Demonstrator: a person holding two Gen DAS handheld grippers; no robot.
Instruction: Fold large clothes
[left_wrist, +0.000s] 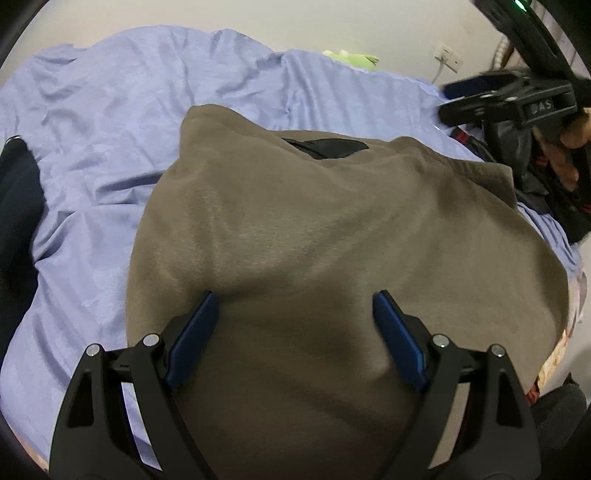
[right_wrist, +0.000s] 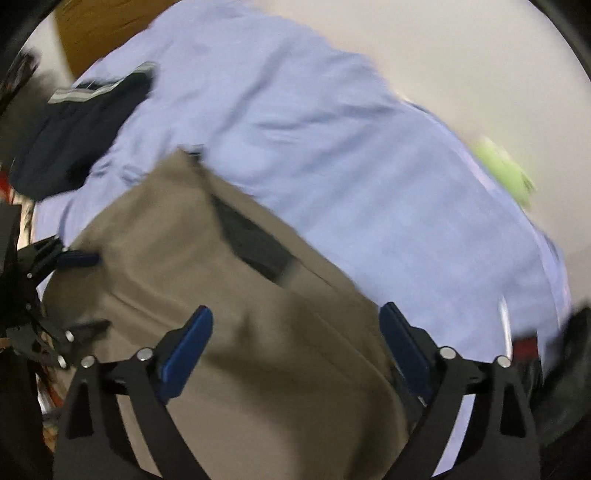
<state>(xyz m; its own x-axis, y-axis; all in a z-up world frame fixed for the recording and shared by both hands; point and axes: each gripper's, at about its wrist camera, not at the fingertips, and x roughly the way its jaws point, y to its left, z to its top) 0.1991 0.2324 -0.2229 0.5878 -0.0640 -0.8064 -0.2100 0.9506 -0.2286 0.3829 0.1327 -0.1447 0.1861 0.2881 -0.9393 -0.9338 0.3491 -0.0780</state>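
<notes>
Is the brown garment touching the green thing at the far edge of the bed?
Apart. The left wrist view shows the brown garment ending well short of the green thing, with a wide band of blue sheet between them.

Olive-brown garment (left_wrist: 314, 240) — black lining — on a lavender-blue faintly striped sheet (left_wrist: 110, 129).

The right wrist view is motion-blurred throughout. The garment (left_wrist: 332, 240) runs off the bottom edge in both views. A green thing (right_wrist: 506, 170) on the bedsheet (left_wrist: 110, 110) is too blurred to identify.
</notes>
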